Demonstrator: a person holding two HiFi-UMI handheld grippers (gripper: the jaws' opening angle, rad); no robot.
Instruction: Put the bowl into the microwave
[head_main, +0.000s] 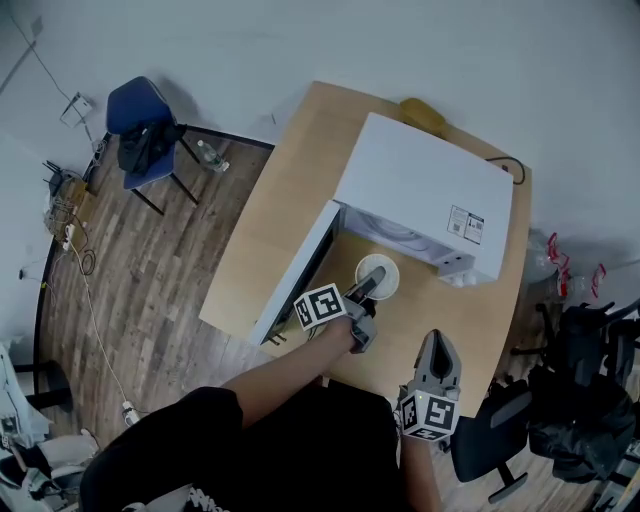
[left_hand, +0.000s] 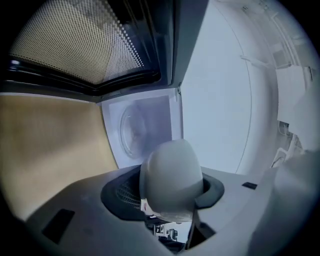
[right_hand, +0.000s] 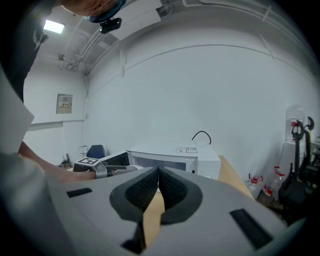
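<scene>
The white microwave (head_main: 420, 190) stands on the wooden table (head_main: 290, 190) with its door (head_main: 300, 280) swung open to the left. A pale bowl (head_main: 388, 275) hangs just in front of the opening, and my left gripper (head_main: 368, 287) is shut on its rim. In the left gripper view the bowl (left_hand: 170, 172) fills the space between the jaws of the left gripper (left_hand: 170, 202), with the cavity and its glass turntable (left_hand: 135, 130) straight ahead. My right gripper (head_main: 438, 345) hovers near the table's front edge, shut and empty; its pads (right_hand: 172, 187) meet in the right gripper view.
The door's mesh window (left_hand: 75, 40) looms at upper left in the left gripper view. A yellow object (head_main: 422, 113) and a black cable (head_main: 510, 165) lie behind the microwave. A blue chair (head_main: 145, 125) stands left of the table, a black office chair (head_main: 500, 440) at the right.
</scene>
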